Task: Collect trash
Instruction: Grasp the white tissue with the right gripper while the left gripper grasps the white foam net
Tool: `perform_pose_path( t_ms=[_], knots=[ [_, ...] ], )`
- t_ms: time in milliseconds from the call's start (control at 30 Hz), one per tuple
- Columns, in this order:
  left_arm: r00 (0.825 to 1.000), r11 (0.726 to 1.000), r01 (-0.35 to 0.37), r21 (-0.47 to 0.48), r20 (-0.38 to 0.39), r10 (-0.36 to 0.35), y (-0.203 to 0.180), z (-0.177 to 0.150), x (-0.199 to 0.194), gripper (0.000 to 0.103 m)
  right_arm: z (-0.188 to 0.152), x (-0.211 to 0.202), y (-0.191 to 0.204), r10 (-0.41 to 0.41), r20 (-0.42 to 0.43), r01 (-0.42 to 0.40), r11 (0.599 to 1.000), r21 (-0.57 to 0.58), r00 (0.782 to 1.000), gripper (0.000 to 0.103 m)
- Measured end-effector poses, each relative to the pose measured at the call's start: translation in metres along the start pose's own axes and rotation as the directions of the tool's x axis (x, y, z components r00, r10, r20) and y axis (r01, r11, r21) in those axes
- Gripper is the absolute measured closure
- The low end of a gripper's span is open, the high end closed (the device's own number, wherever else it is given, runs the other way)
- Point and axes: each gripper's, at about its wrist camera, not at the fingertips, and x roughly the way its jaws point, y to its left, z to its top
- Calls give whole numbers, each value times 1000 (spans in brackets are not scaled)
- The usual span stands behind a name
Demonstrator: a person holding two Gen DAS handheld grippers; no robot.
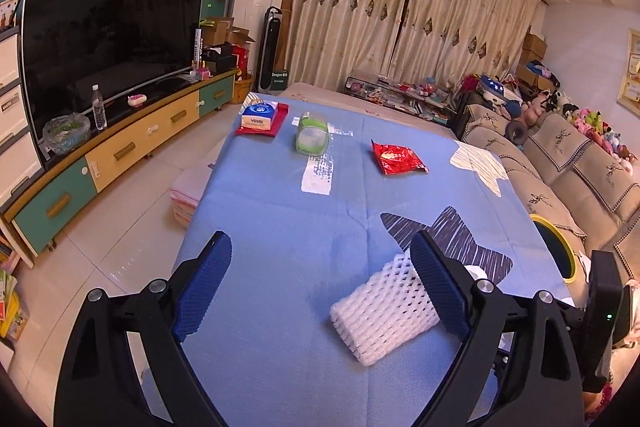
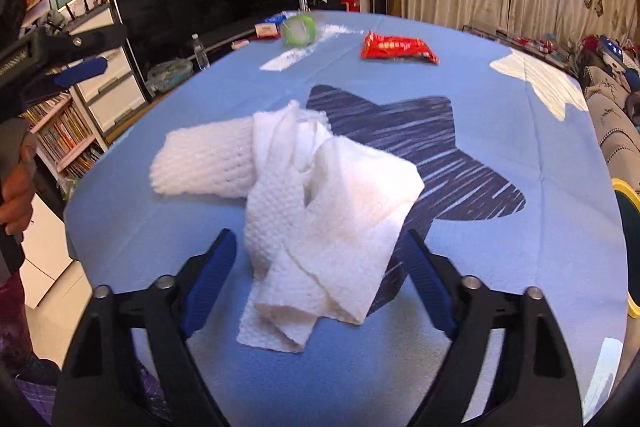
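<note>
Crumpled paper towel (image 2: pixel 320 203) sits right between the R gripper (image 2: pixel 320 255) pads, jaws spread w/ no pad touching it, on the blue tabletop (image 2: pixel 520 227) by the dark star print. L gripper (image 1: pixel 320 267) gapes wide, empty; white foam net (image 1: pixel 380 311) lies against its right pad, beside the towel. Red wrapper (image 1: pixel 398 158) lies well beyond the towel.
</note>
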Motion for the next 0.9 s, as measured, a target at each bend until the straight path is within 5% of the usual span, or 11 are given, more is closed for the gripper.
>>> perform_pose_path(
  t_ms=[100, 167, 233, 567, 767, 900],
  knots=[
    [1000, 1000, 4, 1, 0, -4, -3, 1, 2, 13, -1, 2, -2, -35, 5, 35, 999, -9, 999, 53],
    [1000, 1000, 6, 4, 1, -6, -4, 0, 1, 13, 1, 3, -9, -17, 4, 17, 1000, 10, 1000, 84],
    [1000, 1000, 10, 8, 0, -11, -6, 0, 2, 13, 2, 0, -16, 17, 6, -18, 999, 31, 1000, 94],
    [999, 999, 35, 36, -3, -35, -15, -1, 2, 13, 10, -47, -43, 82, 116, -93, 991, 94, 990, 96],
    [994, 982, 107, 155, -34, -103, -40, -6, 8, 13, 19, -77, -89, -27, 187, -3, 987, 160, 982, 96],
    [980, 938, 196, 287, -90, -177, -66, -13, 21, 13, 20, -94, -139, -125, 212, 70, 966, 250, 969, 96]
  ],
)
